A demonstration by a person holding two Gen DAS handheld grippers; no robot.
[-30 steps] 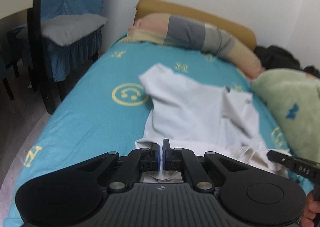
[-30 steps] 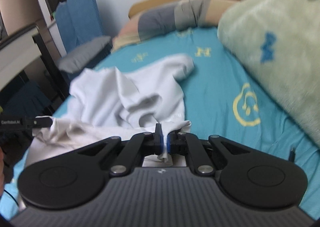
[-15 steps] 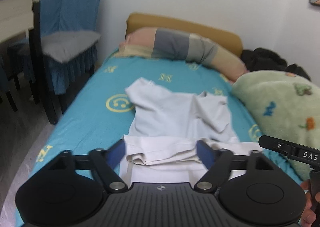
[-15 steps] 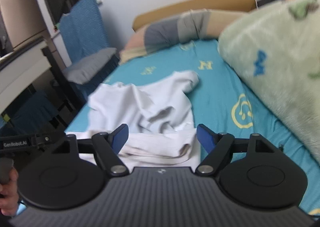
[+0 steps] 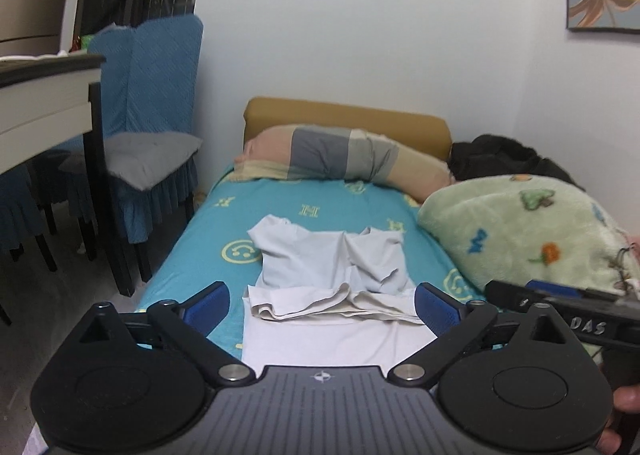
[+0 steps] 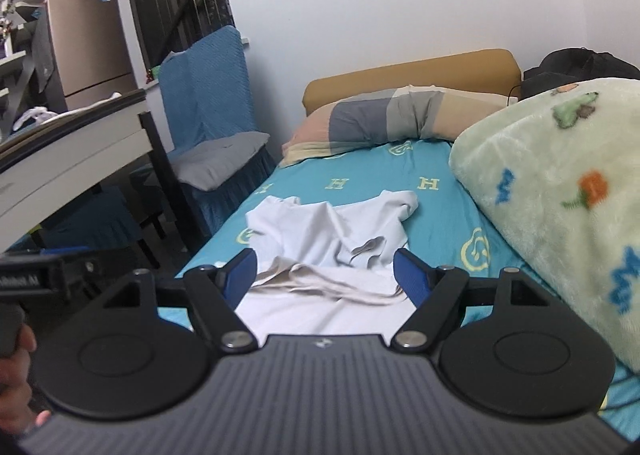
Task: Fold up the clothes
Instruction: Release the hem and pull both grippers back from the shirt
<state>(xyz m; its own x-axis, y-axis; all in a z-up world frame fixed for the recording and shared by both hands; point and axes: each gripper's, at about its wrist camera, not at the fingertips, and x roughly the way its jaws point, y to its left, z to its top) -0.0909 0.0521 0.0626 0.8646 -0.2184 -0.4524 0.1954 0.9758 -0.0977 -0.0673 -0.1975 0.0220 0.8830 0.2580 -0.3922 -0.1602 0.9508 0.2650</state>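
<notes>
A white T-shirt [image 5: 332, 259] [image 6: 320, 231] lies on the teal bed sheet [image 5: 224, 255]. Its lower hem is folded up across its middle in a rumpled band. The sleeves point toward the pillow. My left gripper [image 5: 322, 297] hovers above the near part of the shirt, its jaws still opening, with nothing pinched between the blue pads [image 5: 212, 301]. My right gripper [image 6: 325, 261] hangs beside it, open, and its pads [image 6: 408, 267] are clear of the cloth. Each gripper's body shows at the edge of the other's view.
A green fleece blanket [image 5: 520, 231] is heaped along the bed's right side. A striped pillow [image 5: 340, 155] and dark clothing [image 5: 500, 155] lie at the headboard. A blue-covered chair [image 5: 152, 135] and a desk [image 5: 40, 103] stand left of the bed.
Both grippers were shut on the shirt's hem; they have opened, let it go, and drawn up and back. The hem now rests folded over the shirt.
</notes>
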